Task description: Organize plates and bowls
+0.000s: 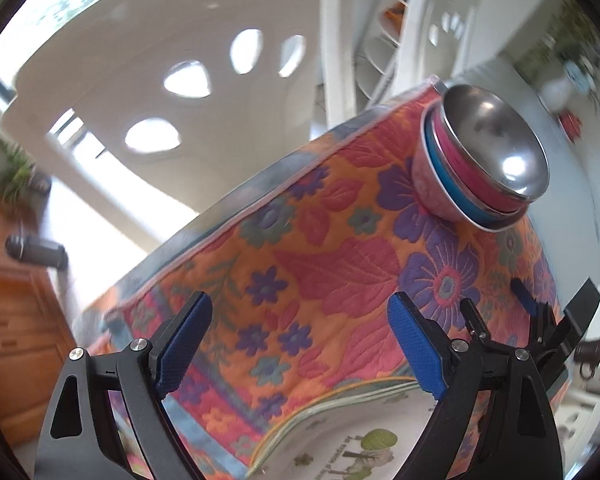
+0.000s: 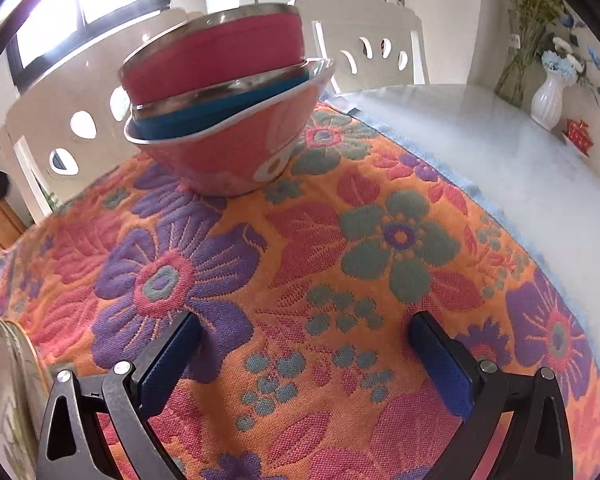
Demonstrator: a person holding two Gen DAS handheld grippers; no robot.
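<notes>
Floral tablecloth [image 2: 300, 264] | nested bowls [image 2: 224, 108]: pink, blue, steel-rimmed pink on top | both jaws wide, empty

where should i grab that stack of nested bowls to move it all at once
Take the bottom pink patterned bowl by its flared rim, one finger inside and one outside, coming from above on the near side. The blue bowl and the steel-rimmed pink bowl sit nested in it, tilted, so only the bottom one carries all three. The right gripper is open and facing it.

no legible text anywhere
</notes>
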